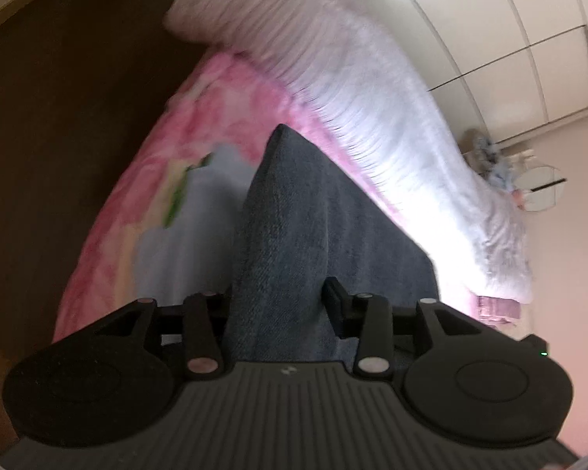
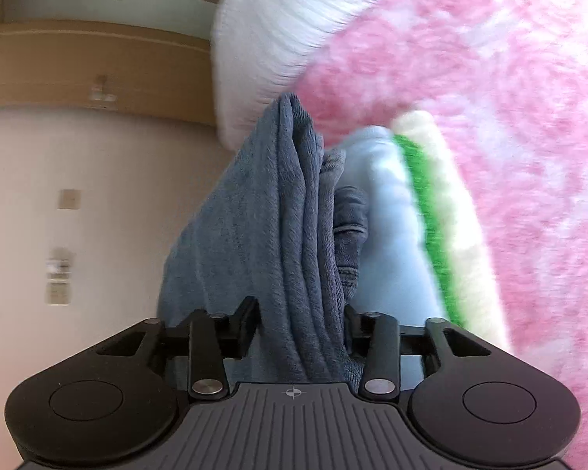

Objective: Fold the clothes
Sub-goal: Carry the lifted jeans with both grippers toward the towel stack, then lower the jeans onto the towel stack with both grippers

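Two grippers, both clamped on one blue-grey garment (image 1: 294, 227). Left gripper (image 1: 278, 305) pinching a broad fold of it, cloth rising to a peak between the fingers. Right gripper (image 2: 300, 313) closed around a bunched, pleated edge (image 2: 294, 211) — denim-like seams just beside it, possibly the same piece. Held up over a pink patterned blanket (image 1: 215, 117), with a white ribbed pillow (image 1: 333, 62) lying along its far edge — background blurred.

Pink bedspread (image 2: 509, 117), white wardrobe (image 1: 509, 39).
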`<move>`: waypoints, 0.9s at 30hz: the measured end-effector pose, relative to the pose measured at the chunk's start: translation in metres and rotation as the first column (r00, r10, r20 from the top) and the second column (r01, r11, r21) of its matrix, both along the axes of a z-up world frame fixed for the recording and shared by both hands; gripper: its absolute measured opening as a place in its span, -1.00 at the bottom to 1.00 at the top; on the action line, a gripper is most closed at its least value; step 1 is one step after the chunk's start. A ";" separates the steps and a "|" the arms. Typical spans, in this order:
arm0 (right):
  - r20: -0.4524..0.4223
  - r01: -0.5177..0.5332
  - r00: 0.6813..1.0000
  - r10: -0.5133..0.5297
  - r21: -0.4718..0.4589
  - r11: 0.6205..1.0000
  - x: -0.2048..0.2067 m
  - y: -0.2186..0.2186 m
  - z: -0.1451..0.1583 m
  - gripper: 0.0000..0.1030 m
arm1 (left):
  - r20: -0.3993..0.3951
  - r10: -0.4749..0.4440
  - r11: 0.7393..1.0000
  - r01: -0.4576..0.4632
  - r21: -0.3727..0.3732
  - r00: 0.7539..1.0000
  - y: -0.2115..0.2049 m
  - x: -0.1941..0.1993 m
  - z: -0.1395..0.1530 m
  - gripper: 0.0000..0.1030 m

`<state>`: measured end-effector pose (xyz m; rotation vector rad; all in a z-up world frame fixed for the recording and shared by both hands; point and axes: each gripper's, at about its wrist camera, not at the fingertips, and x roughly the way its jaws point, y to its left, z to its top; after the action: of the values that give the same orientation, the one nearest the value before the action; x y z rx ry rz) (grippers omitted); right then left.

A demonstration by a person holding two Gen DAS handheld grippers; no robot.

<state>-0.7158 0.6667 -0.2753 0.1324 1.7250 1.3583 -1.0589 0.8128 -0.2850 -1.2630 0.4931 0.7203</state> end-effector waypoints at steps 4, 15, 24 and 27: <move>0.070 0.006 0.997 -0.007 0.020 1.000 0.005 -0.005 0.011 0.00 | 0.011 0.059 0.998 -0.059 0.014 0.998 0.000 -0.015 0.009 -0.27; 0.645 -0.151 0.764 0.029 0.135 0.979 -0.036 -0.004 0.074 0.01 | -0.135 0.104 0.929 -0.048 0.367 0.985 -0.005 -0.002 0.093 -0.28; 0.758 -0.197 0.651 0.048 0.108 0.974 -0.065 0.004 0.059 -0.62 | -0.280 0.010 0.921 0.100 0.376 0.960 -0.016 0.048 0.057 -0.50; 0.766 -0.232 0.641 0.046 0.136 0.963 -0.064 0.015 0.055 -0.70 | -0.322 0.034 0.923 0.094 0.374 0.946 -0.013 0.045 0.040 -0.59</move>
<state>-0.7796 0.6813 -0.2208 -0.4190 0.8676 1.4312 -1.0141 0.8000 -0.2454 -0.7675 0.6021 0.9543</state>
